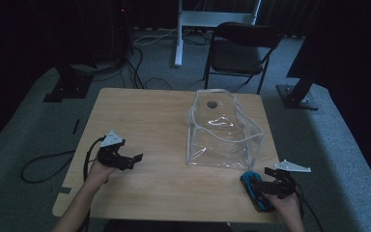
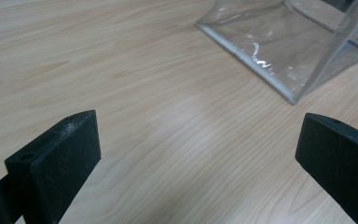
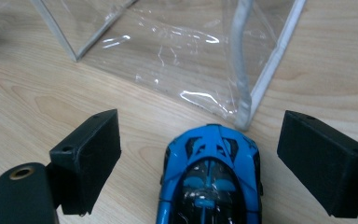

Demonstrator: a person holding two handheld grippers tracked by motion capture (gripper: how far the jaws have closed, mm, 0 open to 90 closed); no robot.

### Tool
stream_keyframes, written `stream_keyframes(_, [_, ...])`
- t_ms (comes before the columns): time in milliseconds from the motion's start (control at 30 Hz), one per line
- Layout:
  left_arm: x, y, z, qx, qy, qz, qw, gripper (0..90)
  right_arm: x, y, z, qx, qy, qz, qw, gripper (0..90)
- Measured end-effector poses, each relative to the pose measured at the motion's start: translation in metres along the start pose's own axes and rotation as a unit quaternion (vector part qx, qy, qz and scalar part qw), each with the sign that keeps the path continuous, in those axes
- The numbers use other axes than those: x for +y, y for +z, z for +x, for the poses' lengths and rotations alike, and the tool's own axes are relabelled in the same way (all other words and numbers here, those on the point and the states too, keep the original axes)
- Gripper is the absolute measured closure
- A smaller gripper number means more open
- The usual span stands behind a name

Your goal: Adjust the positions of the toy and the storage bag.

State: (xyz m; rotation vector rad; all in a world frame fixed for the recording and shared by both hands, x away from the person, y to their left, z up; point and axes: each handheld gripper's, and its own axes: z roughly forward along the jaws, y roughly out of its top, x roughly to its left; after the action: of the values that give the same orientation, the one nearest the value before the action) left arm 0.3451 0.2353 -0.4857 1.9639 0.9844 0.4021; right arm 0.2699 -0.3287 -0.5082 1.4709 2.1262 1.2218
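**Blue toy car sitting between open jaws, clear bag right next to it**

So here's the setup from the high view: a wooden table [image 1: 145, 121] with a clear plastic bag [image 1: 222, 133] standing open on its right half, roughly at 2 o'clock from the table's middle. The blue toy car [image 1: 255, 191] is down at the near right corner, about 5 o'clock from the bag and close to its bottom corner.

The right gripper [image 1: 270, 180] is right over the car. In the right gripper view its jaws are spread wide, one on each side of the car [image 3: 210, 179], and neither jaw touches it. The car lies flat on the wood with one end pointing at 12 o'clock, nearly touching the bag's [image 3: 177, 56] white-edged corner seam. So it's straddling, not gripping.

The left gripper [image 1: 134, 159] is over on the near left side of the table, well apart from both car and bag. Its jaws are wide apart too, with just bare wood [image 2: 168, 140] between them in the left gripper view, and the bag's [image 2: 279, 51] lower edge is off at about 1 o'clock.

Behind the table at 12 o'clock there's a black folding chair [image 1: 239, 50] on the grey floor.
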Motion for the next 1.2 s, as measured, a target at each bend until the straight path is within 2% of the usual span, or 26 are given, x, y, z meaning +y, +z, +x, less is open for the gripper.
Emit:
stream_keyframes(267, [-0.019, -0.013, 0.013, 0.023, -0.021, -0.001, 0.9995, 0.6, -0.006, 0.004, -0.004, -0.009, 0.008, 0.005, 0.9999, 12.5])
stream_keyframes(300, [-0.025, -0.018, 0.017, 0.032, -0.026, 0.0, 0.9992, 0.6, -0.008, 0.005, -0.005, -0.014, 0.011, 0.008, 0.9998, 12.1])
stream_keyframes(367, [-0.031, -0.02, 0.019, 0.038, -0.034, 0.001, 0.9987, 0.6, -0.009, 0.006, -0.005, -0.02, 0.01, 0.01, 0.9997, 11.7])
stream_keyframes(633, [-0.05, -0.031, 0.028, 0.066, -0.051, 0.004, 0.9965, 0.7, -0.013, 0.011, -0.004, -0.039, 0.007, 0.026, 0.9989, 11.3])
stream_keyframes(700, [-0.05, -0.031, 0.028, 0.066, -0.051, 0.004, 0.9965, 0.6, -0.014, 0.011, -0.004, -0.039, 0.006, 0.028, 0.9988, 11.3])
stream_keyframes(767, [-0.06, -0.035, 0.032, 0.077, -0.06, 0.008, 0.9952, 0.6, -0.015, 0.013, -0.004, -0.042, 0.002, 0.035, 0.9985, 11.3])
stream_keyframes(900, [-0.068, -0.039, 0.034, 0.092, -0.06, 0.022, 0.9938, 0.7, -0.016, 0.016, -0.004, -0.044, 0.001, 0.041, 0.9982, 11.3])
stream_keyframes(1033, [-0.077, -0.043, 0.035, 0.113, -0.059, 0.034, 0.9913, 0.7, -0.016, 0.017, -0.003, -0.044, 0.001, 0.043, 0.9981, 11.1])
stream_keyframes(1200, [-0.09, -0.046, 0.038, 0.127, -0.074, 0.04, 0.9883, 0.7, -0.017, 0.017, -0.002, -0.046, 0.001, 0.043, 0.998, 10.9])
